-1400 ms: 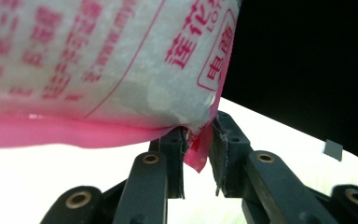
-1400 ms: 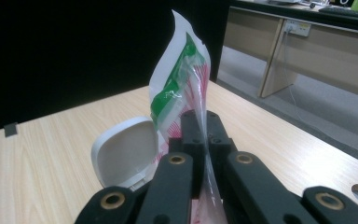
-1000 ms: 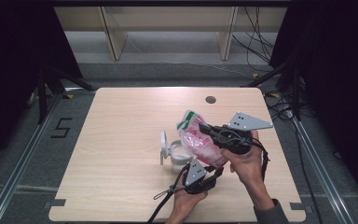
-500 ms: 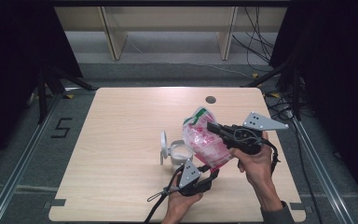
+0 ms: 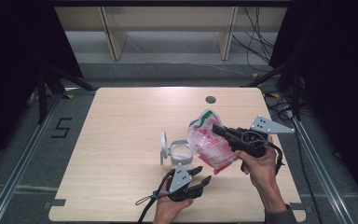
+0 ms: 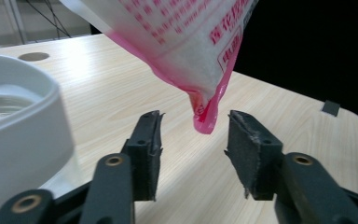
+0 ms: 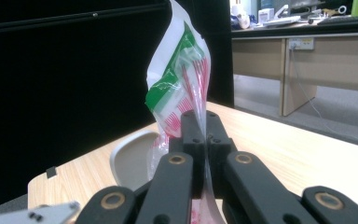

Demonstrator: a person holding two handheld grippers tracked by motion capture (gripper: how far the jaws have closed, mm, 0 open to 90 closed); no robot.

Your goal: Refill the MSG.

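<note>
A pink and white bag with a green top hangs tilted over the table's right half, and my right gripper is shut on its upper part. In the right gripper view the shut jaws pinch the bag's film below the green band. My left gripper is open near the front edge, just under the bag. In the left gripper view the bag's pink bottom corner dangles above the gap of the left gripper, touching neither pad. A white round container stands left of the bag, its hinged lid standing open.
The container's rim sits close on the left in the left gripper view. A small round hole marks the far side of the wooden table. Metal rails and dark curtains run along both sides.
The right gripper has carried the bag to the right, away from the container. The left gripper has drawn back slightly toward the front edge and stands open below the bag.
</note>
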